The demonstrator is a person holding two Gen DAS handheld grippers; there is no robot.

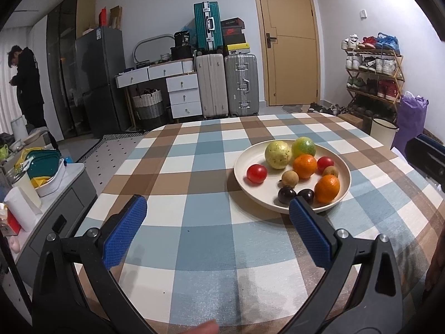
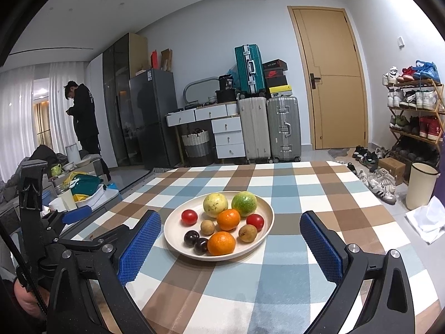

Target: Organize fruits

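Note:
A cream plate [image 1: 242,164] [image 2: 267,208] sits on the checkered tablecloth [image 1: 205,222] [image 2: 292,183]. It holds a yellow guava [image 1: 277,156] [image 2: 215,204], a green citrus [image 1: 303,147] [image 2: 244,203], two oranges [image 1: 304,166] [image 2: 221,243], two red tomatoes [image 1: 256,173] [image 2: 189,217], two brown longans [image 1: 289,178] [image 2: 207,227] and two dark plums [image 1: 286,195] [image 2: 192,237]. My left gripper [image 1: 217,208] is open and empty, low over the cloth, front-left of the plate. My right gripper [image 2: 230,222] is open and empty, its fingers on either side of the plate, short of it.
A low side table [image 1: 50,200] with cups and a basin stands left of the table. Suitcases [image 1: 226,86], a drawer unit [image 1: 183,94], a fridge [image 1: 100,80] and a door [image 1: 289,39] line the far wall. A shoe rack [image 1: 372,75] and bin [image 2: 421,185] stand right. A person [image 2: 83,117] stands far left.

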